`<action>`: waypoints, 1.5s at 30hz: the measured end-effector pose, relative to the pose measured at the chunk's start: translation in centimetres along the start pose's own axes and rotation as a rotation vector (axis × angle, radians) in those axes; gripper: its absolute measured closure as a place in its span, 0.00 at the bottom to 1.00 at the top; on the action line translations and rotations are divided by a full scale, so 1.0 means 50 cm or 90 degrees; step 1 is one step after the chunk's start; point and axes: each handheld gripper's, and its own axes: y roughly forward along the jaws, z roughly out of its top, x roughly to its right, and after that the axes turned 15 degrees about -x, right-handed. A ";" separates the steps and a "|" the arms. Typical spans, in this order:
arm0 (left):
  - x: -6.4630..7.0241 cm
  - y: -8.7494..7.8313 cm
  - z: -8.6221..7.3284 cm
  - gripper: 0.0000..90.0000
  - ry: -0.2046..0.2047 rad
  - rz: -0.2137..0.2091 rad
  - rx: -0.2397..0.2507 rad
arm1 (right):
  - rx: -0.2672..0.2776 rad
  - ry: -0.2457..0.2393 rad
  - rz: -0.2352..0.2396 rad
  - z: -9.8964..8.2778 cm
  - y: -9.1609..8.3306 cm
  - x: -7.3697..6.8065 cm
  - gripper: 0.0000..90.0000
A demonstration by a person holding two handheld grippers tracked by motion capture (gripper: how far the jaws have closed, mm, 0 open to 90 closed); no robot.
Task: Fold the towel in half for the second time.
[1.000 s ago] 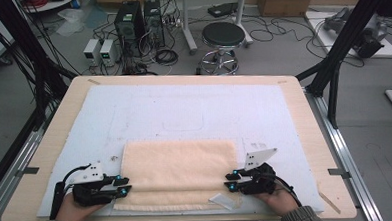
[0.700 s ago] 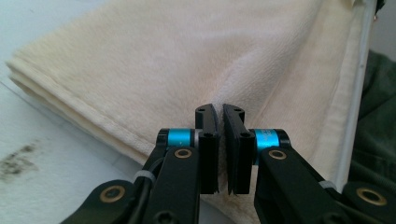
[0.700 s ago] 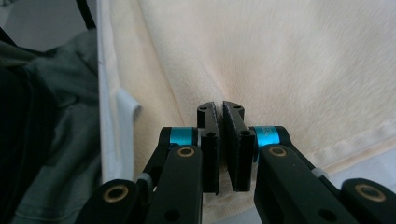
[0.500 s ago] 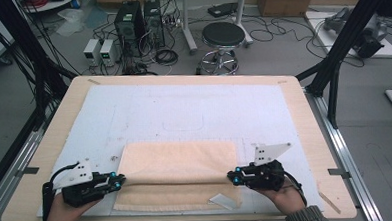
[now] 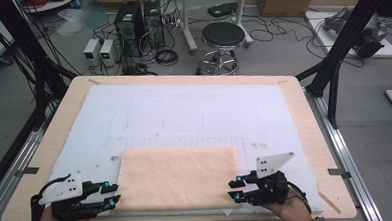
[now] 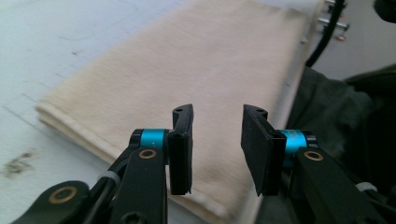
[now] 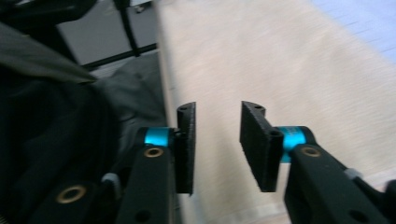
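Folded cream towel [image 5: 179, 178] flat on white mat [image 5: 184, 116] covering the desk [image 5: 304, 116], near the desk's front edge, right between the two hand-held grippers. Lying flat, folded into a rectangle, layered edge visible at its left side in the left gripper view [image 6: 187, 79].

Left hand-held gripper [image 5: 111, 193] just beside towel's left front corner, tips pointing inward toward the cloth, at or just over its edge; contact not clear from above. Jaws parted partway, just been opening, nothing between the pads [image 6: 181, 149]; towel seen beyond the gap, lower down, not pinched.

Right hand-held gripper [image 5: 233, 188] just beside towel's right front corner, tips pointing inward, mirror of the left. Jaws parted about the same, just been opening, gap empty; pads [image 7: 256, 144] clear of the cloth, towel [image 7: 289, 70] stretching away past them, blurred.

Grey three-cornered plates on top of both grippers. Hands gripping both from the desk's front edge, dark sleeve [image 7: 51, 93] to the near side of the right gripper. Towel released, held by neither.

Behind the desk, far from both grippers: black stool [image 5: 223, 36], computer towers [image 5: 139, 23], cables on floor.
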 end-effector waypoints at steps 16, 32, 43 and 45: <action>-0.107 0.071 0.065 0.46 -0.091 0.078 0.027 | 0.034 0.088 -0.156 0.047 0.004 0.143 0.44; -0.190 0.143 0.053 0.44 -0.158 0.104 -0.038 | -0.006 0.148 -0.158 0.024 0.062 0.208 0.35; -0.190 0.162 0.044 0.48 -0.166 0.094 -0.074 | -0.057 0.149 -0.120 0.018 0.090 0.214 0.48; -0.190 0.163 0.042 0.52 -0.179 0.087 -0.075 | -0.059 0.157 -0.117 0.016 0.092 0.213 0.51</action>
